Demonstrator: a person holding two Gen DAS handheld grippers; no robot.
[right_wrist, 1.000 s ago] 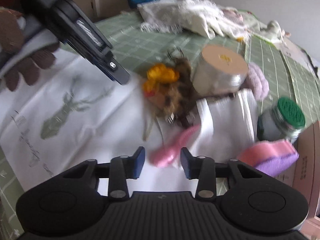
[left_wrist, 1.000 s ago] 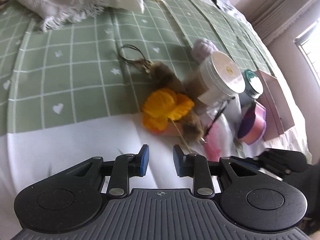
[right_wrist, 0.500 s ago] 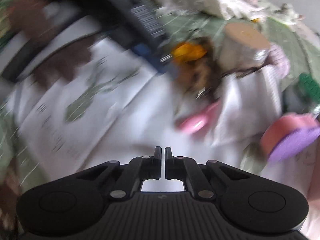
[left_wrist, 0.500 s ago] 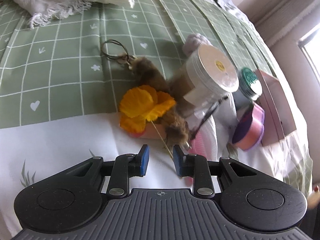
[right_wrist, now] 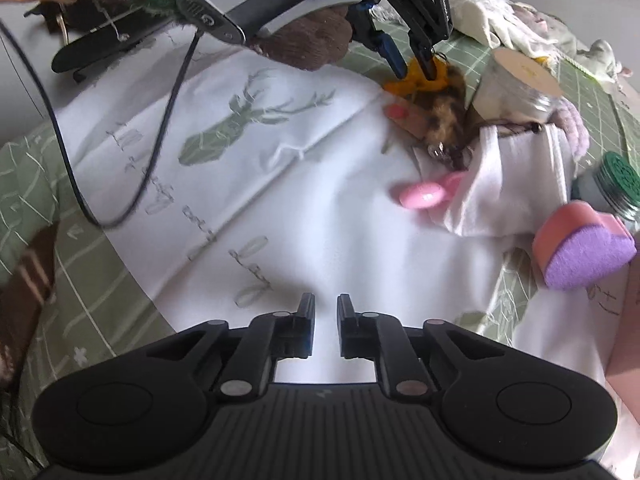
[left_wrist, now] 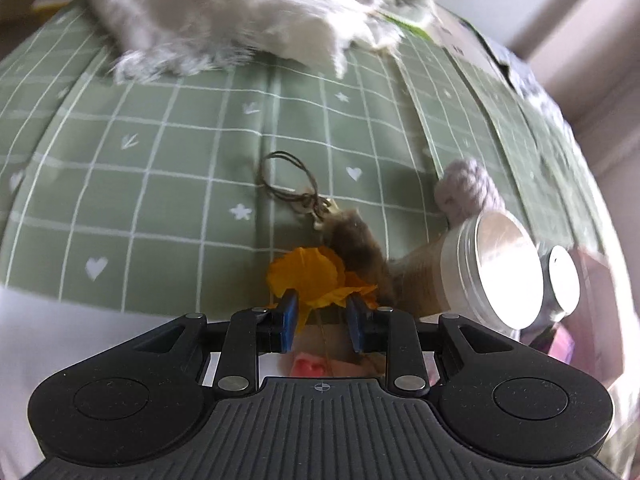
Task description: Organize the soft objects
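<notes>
The right gripper (right_wrist: 323, 326), its jaws a narrow slit and empty after just reopening slightly, is held over the white deer-print cloth (right_wrist: 256, 184). Farther off, the left gripper (left_wrist: 322, 320), jaws apart, is seen straddling the orange fabric flower (left_wrist: 316, 276) by the green checked bedcover (left_wrist: 160, 184). No writing can be read.

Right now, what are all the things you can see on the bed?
yellow flower: one, orange-yellow, between the left gripper's jaws
furry charm: one, brown, beside the flower, by the tin
string loop: one, dark, on the green cover
round tin: one, silver, on its side
green-lid jar: one, right of the tin
heart sponge: one, pink and purple, right edge
pink piece: one, under a white cloth
fringed cloth: white, far end
deer cloth: white, spread in front
left gripper: one, black, open
right gripper: one, black, empty
gloved hand: brown knit, holding the left gripper
</notes>
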